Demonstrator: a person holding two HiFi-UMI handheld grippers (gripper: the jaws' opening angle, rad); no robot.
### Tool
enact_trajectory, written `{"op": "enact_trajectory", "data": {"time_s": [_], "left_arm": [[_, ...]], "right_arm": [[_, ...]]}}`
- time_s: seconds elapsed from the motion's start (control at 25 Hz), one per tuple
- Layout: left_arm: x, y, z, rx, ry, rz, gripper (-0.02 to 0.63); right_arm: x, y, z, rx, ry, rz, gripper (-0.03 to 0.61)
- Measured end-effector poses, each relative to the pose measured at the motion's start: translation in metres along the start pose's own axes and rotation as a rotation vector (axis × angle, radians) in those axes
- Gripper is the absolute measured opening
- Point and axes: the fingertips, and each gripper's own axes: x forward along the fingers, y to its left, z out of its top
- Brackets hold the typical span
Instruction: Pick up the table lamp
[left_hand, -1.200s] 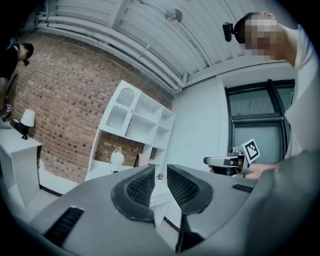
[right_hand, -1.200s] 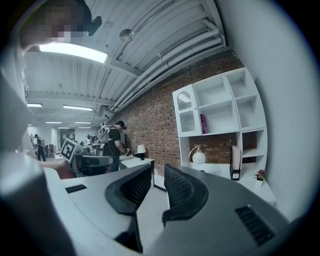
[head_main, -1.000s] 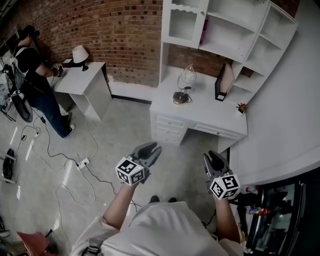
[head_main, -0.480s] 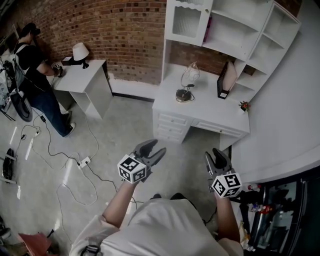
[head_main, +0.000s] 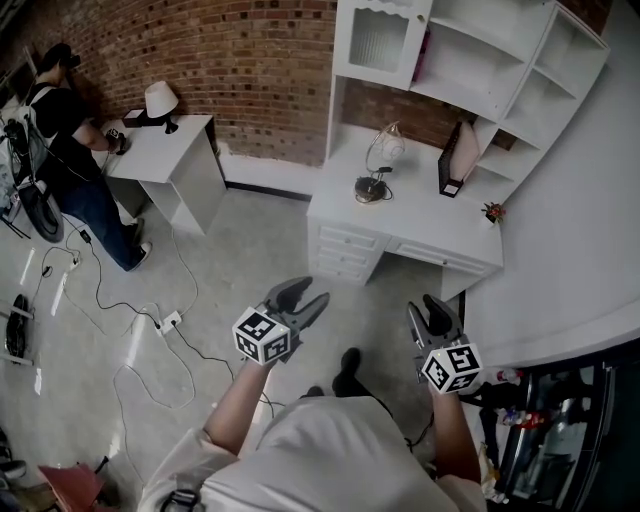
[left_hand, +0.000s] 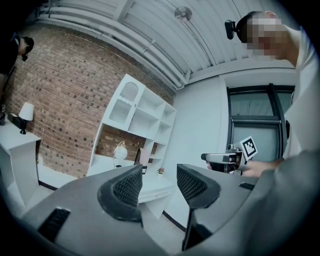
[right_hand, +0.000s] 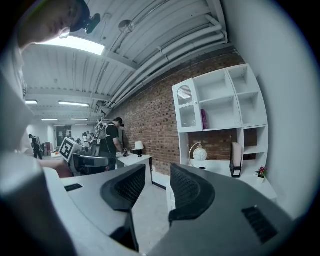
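The left gripper (head_main: 303, 297) and right gripper (head_main: 430, 312) have just opened their jaws, both empty. The table lamp (head_main: 380, 165) stands well apart on the worktop (head_main: 440, 228).

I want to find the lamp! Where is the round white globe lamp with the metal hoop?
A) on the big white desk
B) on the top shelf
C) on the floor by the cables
A: the round white globe lamp with the metal hoop stands on the big white wooden desk, below the white shelves.
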Motion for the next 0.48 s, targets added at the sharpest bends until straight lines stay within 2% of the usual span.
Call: {"op": "enact_trajectory", "data": {"time_s": [0.48], "left_arm": [[0.069,0.052,-0.002,0.018,0.035,0.041,0.224]], "right_arm": [[0.081,-0.064,-0.008,0.028,0.017,0.066,0.173]]}}
